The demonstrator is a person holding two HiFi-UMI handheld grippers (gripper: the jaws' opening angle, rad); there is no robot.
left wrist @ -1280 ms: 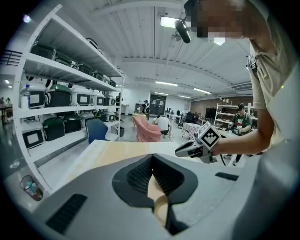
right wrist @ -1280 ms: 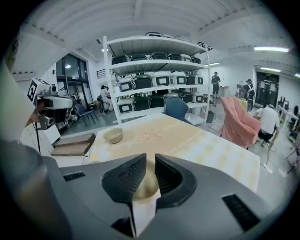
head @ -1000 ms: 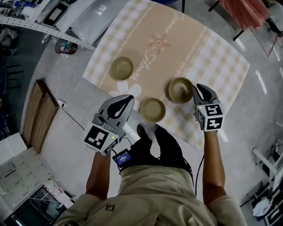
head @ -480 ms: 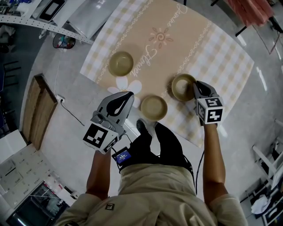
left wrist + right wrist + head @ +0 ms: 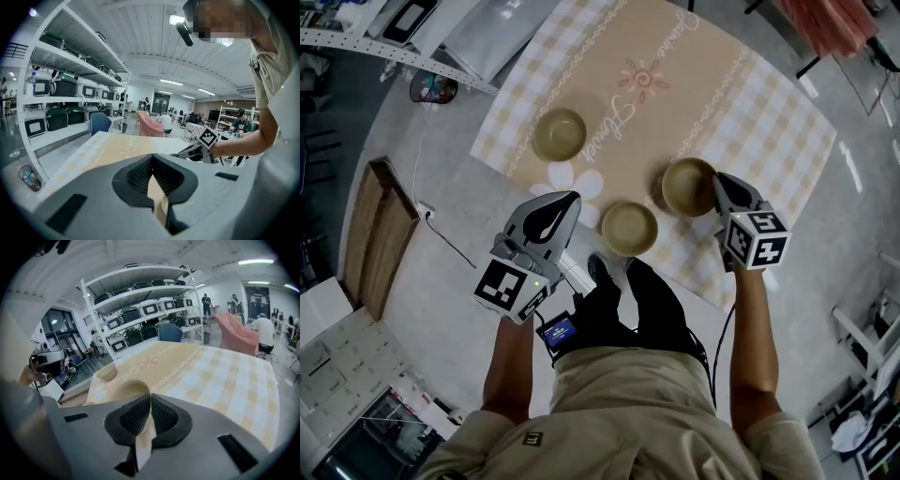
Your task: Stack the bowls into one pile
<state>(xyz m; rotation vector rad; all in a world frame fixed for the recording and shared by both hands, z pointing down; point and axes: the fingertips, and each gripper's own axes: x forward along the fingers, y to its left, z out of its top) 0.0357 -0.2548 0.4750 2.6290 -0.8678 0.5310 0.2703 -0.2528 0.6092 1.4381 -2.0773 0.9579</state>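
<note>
Head view shows nothing stacked yet: far bowl (image 5: 559, 133), near bowl (image 5: 628, 228) and right bowl (image 5: 687, 186) are all apart on the surface (image 5: 675, 84). Your right gripper (image 5: 718, 182) has its jaws pinched on the right bowl's rim. The jaws of your left gripper (image 5: 565, 202) are together and empty.

A yellow-and-white checked tablecloth (image 5: 769, 122) with a flower print covers the worktop ahead of the right tool (image 5: 718, 183). Well to the left of the left tool (image 5: 568, 201), a wooden board (image 5: 380, 234) lies on the floor. Beyond the worktop, white shelving (image 5: 140, 301) carries appliances, with a blue chair (image 5: 169, 332) and a pink-draped chair (image 5: 236, 336) nearby.
</note>
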